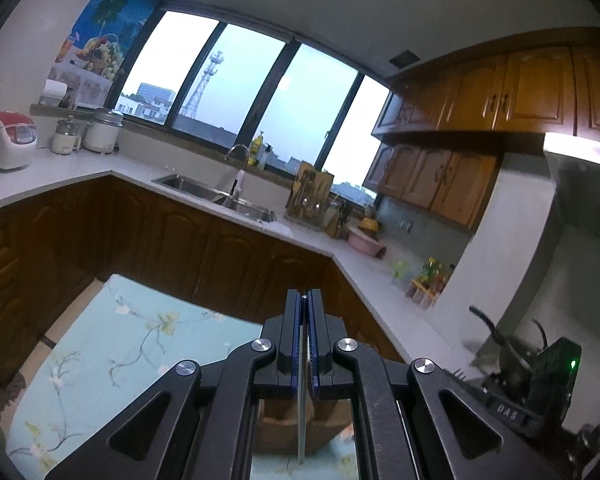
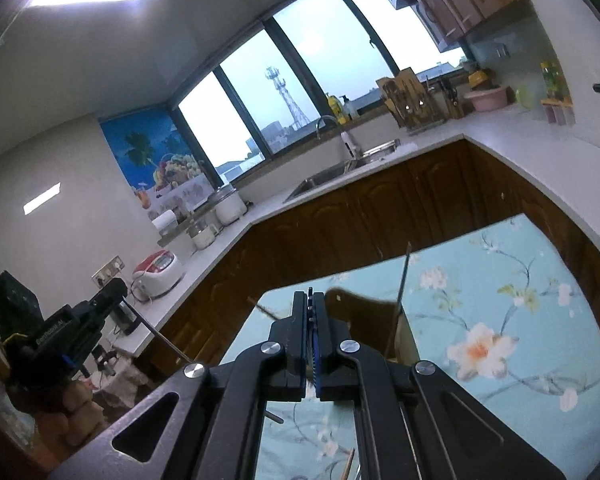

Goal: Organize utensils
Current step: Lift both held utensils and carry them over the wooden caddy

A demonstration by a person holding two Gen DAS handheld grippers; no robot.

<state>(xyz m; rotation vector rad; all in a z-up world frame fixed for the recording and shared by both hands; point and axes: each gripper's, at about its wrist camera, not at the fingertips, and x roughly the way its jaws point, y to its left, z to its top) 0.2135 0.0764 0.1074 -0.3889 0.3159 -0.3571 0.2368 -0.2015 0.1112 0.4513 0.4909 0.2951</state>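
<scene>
Brown holder [image 2: 366,312] on floral worktop [image 2: 500,320] held upright metal rod [image 2: 403,276] — left claw [image 1: 305,304] clamped thin metal utensil [image 1: 301,420]; right claw [image 2: 310,300] pressed together.

A pale worktop [image 1: 80,168] ran in a U around dark wooden cabinets [image 1: 172,240]. A steel sink [image 1: 216,194] with a curved tap [image 1: 240,156] sat under the wide window [image 1: 236,88], beyond which a lattice tower [image 1: 206,80] rose. A red-and-white rice cooker [image 1: 10,140] stood at the left end, near a white pot [image 1: 102,130]. A pink basin [image 1: 364,240] rested past a wooden rack [image 1: 308,196]. A fruit poster [image 1: 100,40] hung beside the window. A floral tablecloth [image 2: 500,320] lay below.
</scene>
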